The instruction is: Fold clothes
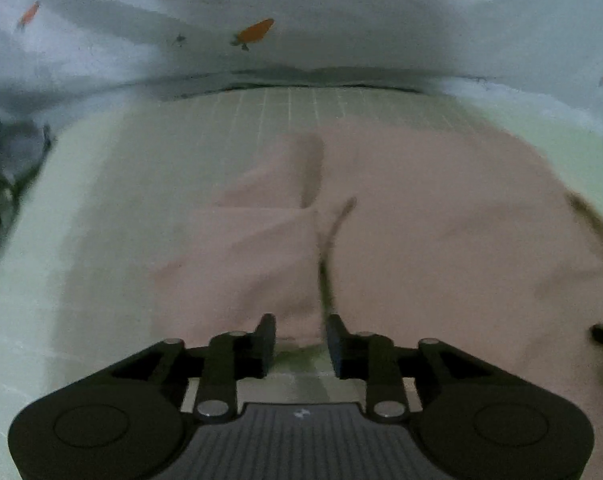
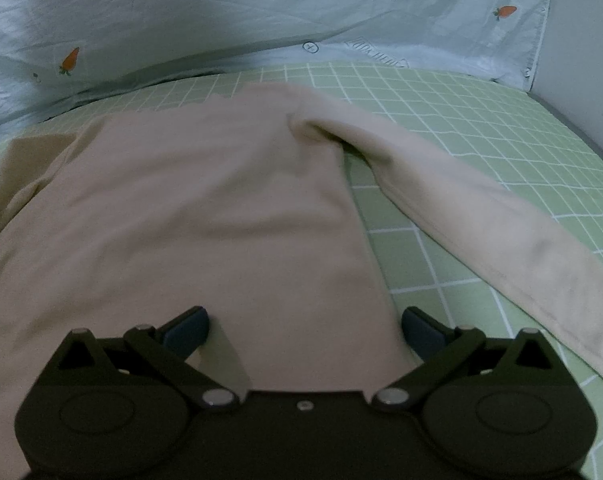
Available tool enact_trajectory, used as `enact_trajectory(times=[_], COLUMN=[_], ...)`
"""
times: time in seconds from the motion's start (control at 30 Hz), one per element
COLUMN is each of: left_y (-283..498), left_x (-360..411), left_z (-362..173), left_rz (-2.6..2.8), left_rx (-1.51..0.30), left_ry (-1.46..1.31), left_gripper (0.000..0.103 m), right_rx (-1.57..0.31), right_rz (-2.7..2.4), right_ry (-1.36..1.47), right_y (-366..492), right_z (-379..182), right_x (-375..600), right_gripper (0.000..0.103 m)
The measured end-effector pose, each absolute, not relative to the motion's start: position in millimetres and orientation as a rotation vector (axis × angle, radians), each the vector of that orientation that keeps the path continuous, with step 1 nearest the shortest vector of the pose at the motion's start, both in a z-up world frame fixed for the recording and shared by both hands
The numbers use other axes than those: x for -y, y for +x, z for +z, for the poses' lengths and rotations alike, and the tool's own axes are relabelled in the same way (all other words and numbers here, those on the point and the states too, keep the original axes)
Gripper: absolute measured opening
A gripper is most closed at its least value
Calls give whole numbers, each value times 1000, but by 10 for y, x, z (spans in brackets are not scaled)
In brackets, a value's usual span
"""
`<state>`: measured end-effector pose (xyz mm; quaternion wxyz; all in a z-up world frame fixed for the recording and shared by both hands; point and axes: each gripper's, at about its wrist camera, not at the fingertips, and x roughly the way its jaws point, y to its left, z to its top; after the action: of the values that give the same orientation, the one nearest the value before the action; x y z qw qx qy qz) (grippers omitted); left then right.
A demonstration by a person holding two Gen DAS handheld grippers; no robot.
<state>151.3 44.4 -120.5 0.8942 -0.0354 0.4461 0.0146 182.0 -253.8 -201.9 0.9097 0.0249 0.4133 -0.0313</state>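
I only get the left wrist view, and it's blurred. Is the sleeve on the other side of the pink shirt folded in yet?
Observer: No. In the right wrist view that sleeve lies stretched out on the green checked sheet, angling away from the shirt body.
Operator: Is the right gripper holding anything?
Observer: No. The right gripper is wide open, its jaws either side of the shirt body's side edge, gripping nothing.

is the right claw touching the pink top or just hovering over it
Cannot tell. In the right wrist view the right claw stands wide open over the pink top, but no contact or gap shows plainly.
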Motion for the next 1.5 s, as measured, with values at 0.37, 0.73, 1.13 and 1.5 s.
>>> enact_trajectory(times=[0.37, 0.73, 1.13, 1.5], left_y=[1547, 1559, 1006, 743], left_x=[-1268, -1333, -2310, -2403], left_z=[-1369, -1357, -830, -1272], left_rz=[280, 316, 834, 993], left_rx=[-912, -876, -713, -910], left_ry=[-328, -355, -325, -415], left_gripper=[62, 8, 7, 13], right_rx=[-832, -830, -821, -827], right_rz=[-68, -78, -76, -75], right_ry=[51, 52, 53, 51], right_y=[1804, 1789, 1774, 1782], right_z=[-2046, -2039, -2056, -2046], right_x=[2520, 2511, 2519, 2501], right_gripper=[103, 103, 103, 103])
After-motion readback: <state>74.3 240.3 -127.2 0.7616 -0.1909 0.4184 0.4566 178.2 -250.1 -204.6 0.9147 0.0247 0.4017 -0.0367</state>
